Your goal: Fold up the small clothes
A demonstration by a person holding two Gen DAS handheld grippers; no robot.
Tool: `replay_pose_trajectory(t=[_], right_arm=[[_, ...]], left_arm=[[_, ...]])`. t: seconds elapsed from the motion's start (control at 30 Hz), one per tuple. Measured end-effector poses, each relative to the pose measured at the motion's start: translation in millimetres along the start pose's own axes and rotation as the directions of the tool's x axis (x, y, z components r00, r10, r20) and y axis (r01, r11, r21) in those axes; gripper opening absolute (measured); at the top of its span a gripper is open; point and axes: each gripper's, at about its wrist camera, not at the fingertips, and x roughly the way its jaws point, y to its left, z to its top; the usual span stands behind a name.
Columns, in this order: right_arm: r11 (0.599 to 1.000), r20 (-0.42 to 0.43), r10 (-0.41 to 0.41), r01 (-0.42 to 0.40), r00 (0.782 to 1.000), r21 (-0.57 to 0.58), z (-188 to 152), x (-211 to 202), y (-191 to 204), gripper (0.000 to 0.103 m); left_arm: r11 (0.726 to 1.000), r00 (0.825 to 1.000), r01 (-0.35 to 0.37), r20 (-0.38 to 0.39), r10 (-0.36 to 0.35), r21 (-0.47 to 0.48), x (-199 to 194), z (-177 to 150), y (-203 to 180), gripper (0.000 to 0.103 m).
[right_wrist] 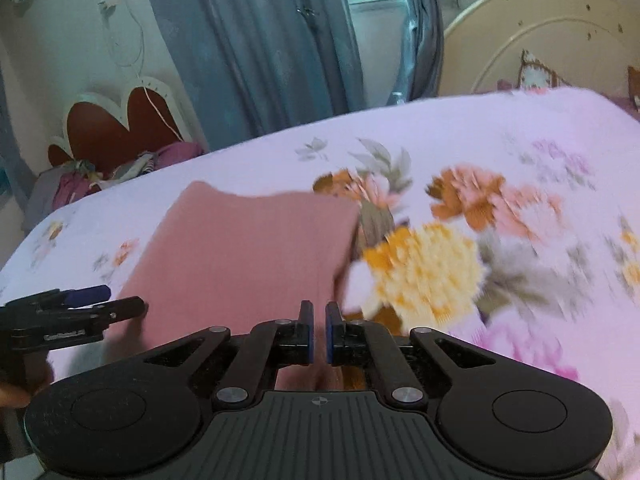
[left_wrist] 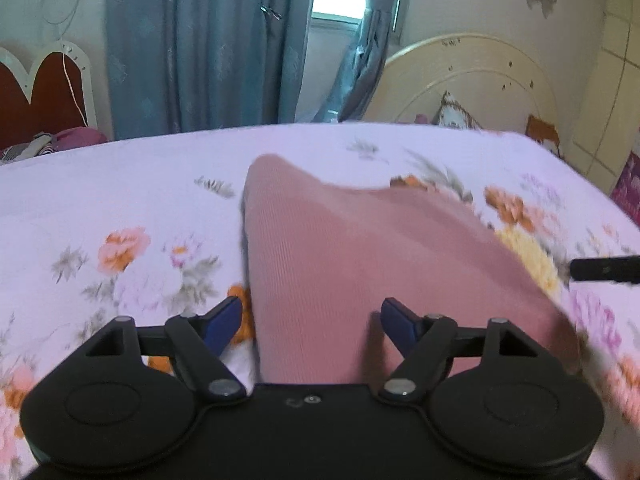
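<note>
- The pink cloth [left_wrist: 360, 264] is lying on the floral sheet [left_wrist: 120, 200], ribbed, plain, folded into a long panel running from near to far.
- Its far edge is showing a raised corner at the left and a shallow dip beside it; its right edge is blurring in the left wrist view.
- The left gripper [left_wrist: 312, 320] is hanging released, its blue pads [left_wrist: 222, 320] standing wide over the cloth's near end; I cannot tell if they touch it.
- The right gripper [right_wrist: 319, 334] is clenched, pads nearly meeting at the cloth's near right part; pink is showing just behind them, but whether it is pinched I cannot tell.
- Open sheet is spreading left, right and beyond the cloth.
- The bed's far edge is meeting the curtains [left_wrist: 192, 60] and a cream headboard [left_wrist: 480, 80].
</note>
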Motion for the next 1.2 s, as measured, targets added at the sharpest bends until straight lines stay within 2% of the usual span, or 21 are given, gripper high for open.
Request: replay_pose_trajectory(t=[0.03,0.07,0.1,0.17,0.23,0.27,0.3,0.37,0.47,0.57,0.67,0.73,0.8,0.87,0.9,0.97,1.2], right_arm=[[1.000,0.004,-0.004,0.004,1.000,-0.006,3,8,3,0.008],[1.000,0.007,-0.010,0.010,1.000,-0.008,7,16,6,0.015],[1.000,0.010,-0.017,0.017,1.000,-0.009,12,25,9,0.035],[0.999,0.038,-0.042,0.043,0.998,-0.017,19,42,14,0.064],[0.995,0.066,-0.083,0.086,0.994,-0.049,28,60,19,0.064],[0.994,0.074,-0.095,0.099,0.993,-0.054,33,69,20,0.059],[0.994,0.074,-0.094,0.097,0.993,-0.050,38,79,19,0.042],[0.994,0.048,-0.099,0.101,0.994,-0.035,47,99,18,0.027],[0.993,0.026,-0.104,0.106,0.994,-0.056,54,127,17,0.028],[0.983,0.013,-0.148,0.148,0.989,-0.105,47,152,11,0.028],[0.985,0.041,-0.135,0.138,0.990,-0.102,43,163,1,0.028],[0.989,0.044,-0.127,0.130,0.991,-0.072,49,160,-1,0.028],[0.985,0.089,-0.133,0.142,0.987,-0.096,50,154,4,0.028],[0.981,0.045,-0.151,0.155,0.988,-0.119,46,169,-1,0.028],[0.984,0.054,-0.141,0.145,0.989,-0.100,47,170,-4,0.028],[0.987,0.035,-0.135,0.137,0.990,-0.079,51,170,-7,0.028],[0.994,0.054,-0.093,0.097,0.994,-0.057,48,130,-2,0.028]], left_arm=[[1.000,1.000,-0.002,0.008,0.002,0.002,3,5,0,0.072],[1.000,1.000,-0.004,0.019,0.004,0.010,7,10,-1,0.069],[1.000,1.000,-0.004,0.027,0.004,0.019,12,15,-2,0.068],[1.000,1.000,-0.007,0.025,0.007,0.024,26,25,-1,0.060],[1.000,1.000,-0.005,0.021,0.005,0.012,39,34,2,0.053],[1.000,1.000,-0.003,0.023,0.002,0.007,46,38,3,0.050],[1.000,1.000,0.000,0.028,0.000,0.006,52,42,4,0.049],[1.000,0.999,-0.007,0.046,0.007,0.018,64,49,3,0.046],[0.999,0.999,-0.022,0.033,0.021,0.024,84,54,6,0.047],[0.998,0.998,-0.067,-0.008,0.067,0.009,105,46,17,0.051],[0.997,0.997,-0.070,0.013,0.070,-0.010,104,39,18,0.051],[0.997,0.997,-0.071,0.006,0.071,-0.016,102,43,18,0.051],[0.997,0.997,-0.076,0.026,0.076,-0.004,97,49,15,0.051],[0.996,0.996,-0.093,0.016,0.093,0.006,104,52,15,0.053],[0.996,0.996,-0.088,-0.018,0.088,-0.011,112,51,18,0.054],[0.995,0.996,-0.087,-0.026,0.086,-0.044,116,51,23,0.059],[0.994,0.995,-0.097,-0.014,0.097,-0.050,97,51,23,0.066]])
